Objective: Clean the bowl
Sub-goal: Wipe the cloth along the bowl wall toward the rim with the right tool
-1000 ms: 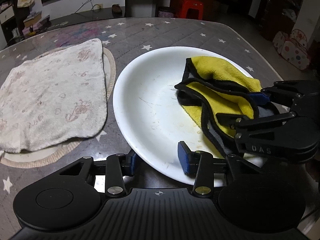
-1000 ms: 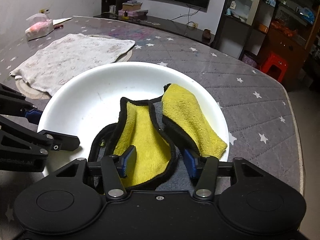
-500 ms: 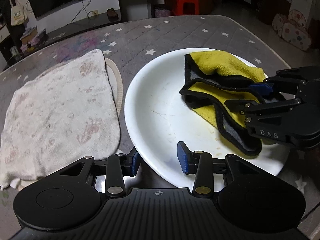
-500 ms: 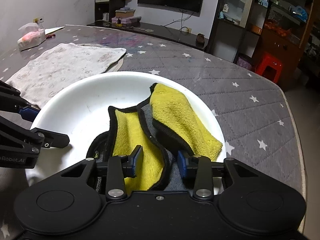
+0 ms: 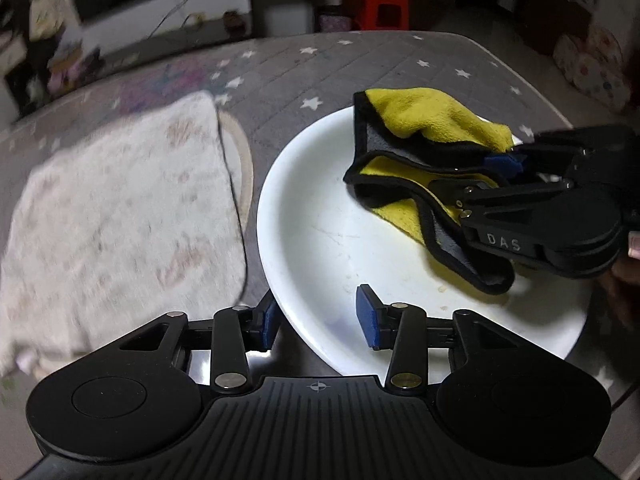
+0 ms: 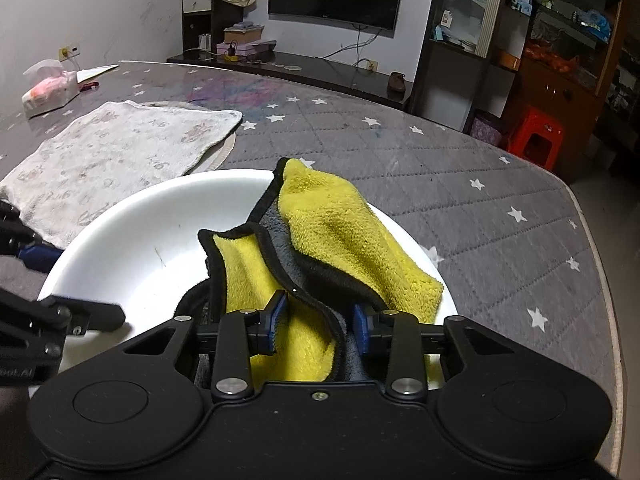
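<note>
One round white bowl (image 5: 320, 240) holds one yellow cloth with black edges (image 6: 320, 248), pinched by the right gripper (image 6: 318, 320). The left gripper (image 5: 316, 320), fingers apart, straddles the bowl's rim. One pale towel (image 5: 120, 220) lies beside the bowl.

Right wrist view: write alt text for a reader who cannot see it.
The right claw grips a yellow cloth with black edging, bunched inside a white bowl on a grey star-patterned table. The left claw straddles the bowl's left rim, and a pale towel lies flat beyond.

"DAS" on right gripper (image 5: 486, 184) body, L view; "bot.AI" fragment on left gripper (image 6: 64, 280), R view
</note>
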Action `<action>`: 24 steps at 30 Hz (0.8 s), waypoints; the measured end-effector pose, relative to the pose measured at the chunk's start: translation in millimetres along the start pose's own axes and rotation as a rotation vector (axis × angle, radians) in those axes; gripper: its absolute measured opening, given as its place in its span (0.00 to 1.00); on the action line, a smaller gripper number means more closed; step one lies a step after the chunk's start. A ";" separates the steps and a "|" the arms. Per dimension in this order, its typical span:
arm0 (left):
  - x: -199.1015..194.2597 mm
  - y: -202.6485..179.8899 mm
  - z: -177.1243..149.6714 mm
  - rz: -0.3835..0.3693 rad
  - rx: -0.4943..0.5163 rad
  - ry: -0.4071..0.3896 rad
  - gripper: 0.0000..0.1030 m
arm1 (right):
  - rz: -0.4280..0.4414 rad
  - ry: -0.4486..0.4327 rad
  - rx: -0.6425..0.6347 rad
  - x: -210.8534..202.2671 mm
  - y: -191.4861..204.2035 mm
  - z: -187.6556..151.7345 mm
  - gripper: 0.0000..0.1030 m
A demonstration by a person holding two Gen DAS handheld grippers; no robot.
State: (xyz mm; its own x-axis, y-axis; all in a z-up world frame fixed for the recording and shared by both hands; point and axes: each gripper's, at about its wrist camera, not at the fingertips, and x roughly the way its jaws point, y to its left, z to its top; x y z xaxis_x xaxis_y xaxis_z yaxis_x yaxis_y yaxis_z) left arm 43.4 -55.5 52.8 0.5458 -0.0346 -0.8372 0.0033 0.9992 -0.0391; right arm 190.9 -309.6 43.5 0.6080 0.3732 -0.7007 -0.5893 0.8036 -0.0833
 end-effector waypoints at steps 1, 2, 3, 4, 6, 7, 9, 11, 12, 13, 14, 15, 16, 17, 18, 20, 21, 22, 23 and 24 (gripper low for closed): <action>-1.2 -0.7 -2.1 -0.003 -0.014 0.001 0.45 | 0.000 -0.001 -0.002 -0.1 0.0 -0.2 0.35; -2.5 -1.5 -4.1 -0.007 -0.027 0.001 0.45 | 0.001 -0.001 -0.002 -0.2 0.0 -0.3 0.35; -4.2 -3.3 -6.2 -0.006 -0.036 0.001 0.45 | 0.000 -0.002 -0.002 -0.4 0.2 -0.6 0.35; -5.9 -5.1 -8.2 -0.006 -0.045 0.001 0.45 | -0.002 -0.002 -0.002 -0.8 0.4 -1.0 0.35; -8.5 -6.7 -11.5 -0.013 -0.081 0.007 0.45 | -0.006 -0.003 -0.003 -1.7 0.9 -1.7 0.35; -10.0 -8.3 -13.4 -0.013 -0.096 0.007 0.45 | -0.006 -0.002 -0.003 -2.4 1.3 -2.1 0.35; -10.8 -9.5 -15.1 -0.015 -0.109 0.007 0.45 | -0.007 -0.001 -0.002 -3.8 1.9 -2.8 0.35; -11.5 -12.1 -17.6 -0.026 -0.119 0.008 0.46 | -0.006 0.001 -0.002 -5.5 2.1 -3.9 0.35; -11.4 -12.9 -18.1 -0.033 -0.119 0.010 0.46 | -0.007 0.002 -0.003 -6.1 2.2 -4.5 0.35; -12.0 -14.5 -18.8 -0.042 -0.116 0.009 0.42 | -0.007 0.003 -0.004 -6.8 2.4 -5.1 0.35; -12.0 -14.8 -19.2 -0.043 -0.115 0.008 0.41 | -0.007 0.004 -0.005 -7.6 2.5 -5.6 0.35; -10.7 -14.2 -18.9 -0.043 -0.113 0.005 0.41 | -0.007 0.005 -0.007 -8.7 2.7 -6.4 0.35; -10.6 -13.0 -18.8 -0.044 -0.117 0.004 0.40 | -0.008 0.006 -0.008 -10.2 2.8 -7.6 0.35; -10.5 -11.7 -18.7 -0.046 -0.121 0.002 0.38 | -0.008 0.007 -0.009 -11.1 2.9 -8.3 0.35; -10.5 -10.1 -18.7 -0.050 -0.123 0.002 0.37 | -0.008 0.008 -0.010 -12.2 3.2 -9.2 0.35; -9.4 -8.8 -18.3 -0.058 -0.120 0.004 0.36 | -0.007 0.012 -0.013 -14.8 3.8 -11.0 0.35; -9.0 -7.7 -17.8 -0.063 -0.117 0.005 0.36 | -0.006 0.013 -0.014 -15.8 4.1 -11.7 0.35; -8.9 -7.7 -17.3 -0.064 -0.110 0.007 0.36 | -0.005 0.015 -0.017 -17.2 4.6 -12.7 0.35; -8.6 -7.7 -17.0 -0.065 -0.105 0.008 0.36 | -0.004 0.018 -0.022 -19.1 5.3 -14.0 0.35; -8.4 -7.7 -16.9 -0.067 -0.099 0.008 0.36 | -0.002 0.020 -0.026 -20.9 6.1 -15.4 0.35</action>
State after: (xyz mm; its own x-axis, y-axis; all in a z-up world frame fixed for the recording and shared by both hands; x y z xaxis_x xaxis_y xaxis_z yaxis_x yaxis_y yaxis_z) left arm 24.6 -63.2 50.9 0.5402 -0.1019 -0.8354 -0.0435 0.9879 -0.1487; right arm 166.5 -319.7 46.8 0.5987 0.3615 -0.7147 -0.6015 0.7922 -0.1032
